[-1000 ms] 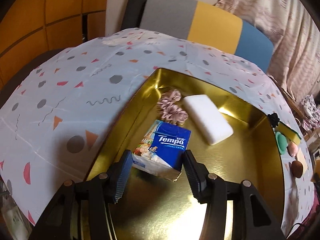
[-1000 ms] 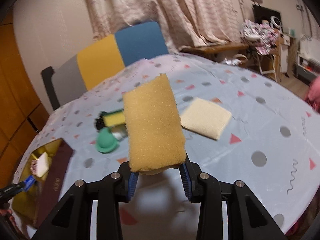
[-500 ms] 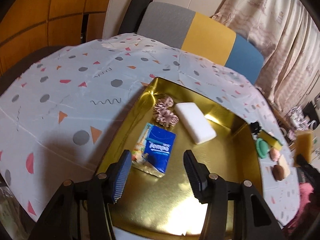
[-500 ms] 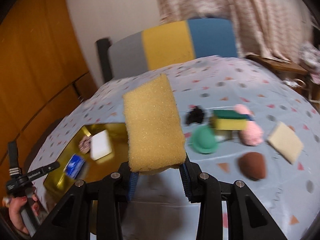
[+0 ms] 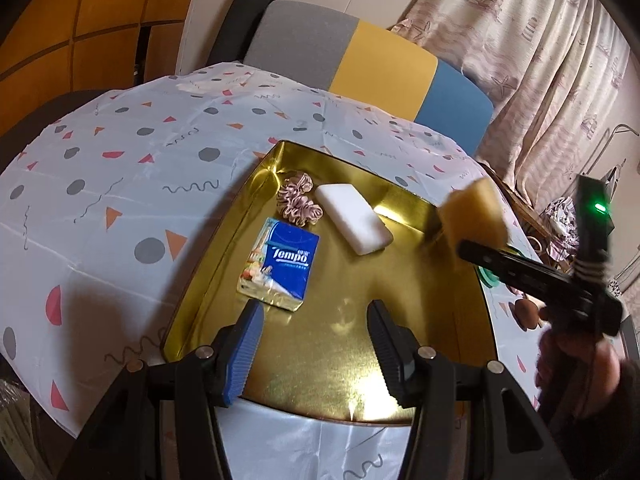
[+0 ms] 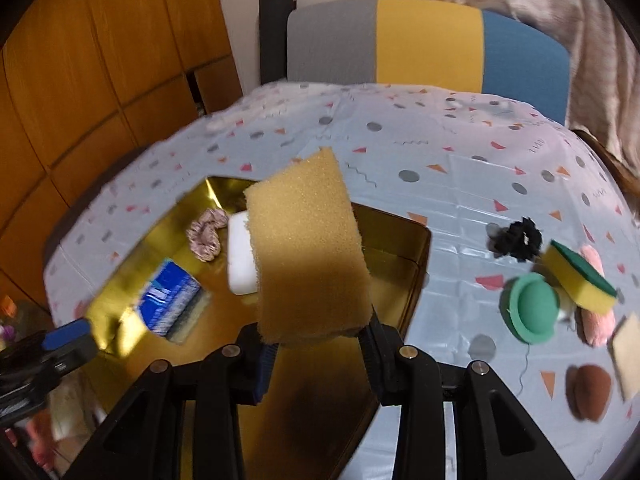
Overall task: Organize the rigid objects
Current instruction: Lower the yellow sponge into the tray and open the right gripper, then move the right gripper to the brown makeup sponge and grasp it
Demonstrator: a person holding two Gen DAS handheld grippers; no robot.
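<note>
Gold tray [image 5: 452,344] already holds a tissue pack [image 5: 280,264] and white bar [image 5: 352,218]. The sponge [image 6: 308,252], pinched at its near end by the right gripper [image 6: 316,354], could flop onto them. Left gripper [image 5: 314,340] hangs spread, empty.

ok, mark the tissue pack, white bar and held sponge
tissue pack [image 5: 289,261]: left wrist view, on its blue face.
white bar [image 5: 353,218]: left wrist view, middle of its top.
sponge [image 6: 308,248]: right wrist view, middle of its broad face.

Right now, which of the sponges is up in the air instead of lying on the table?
The plain tan sponge, pinched at its lower end by the right gripper. The yellow-and-green sponge lies among the table clutter.
</note>
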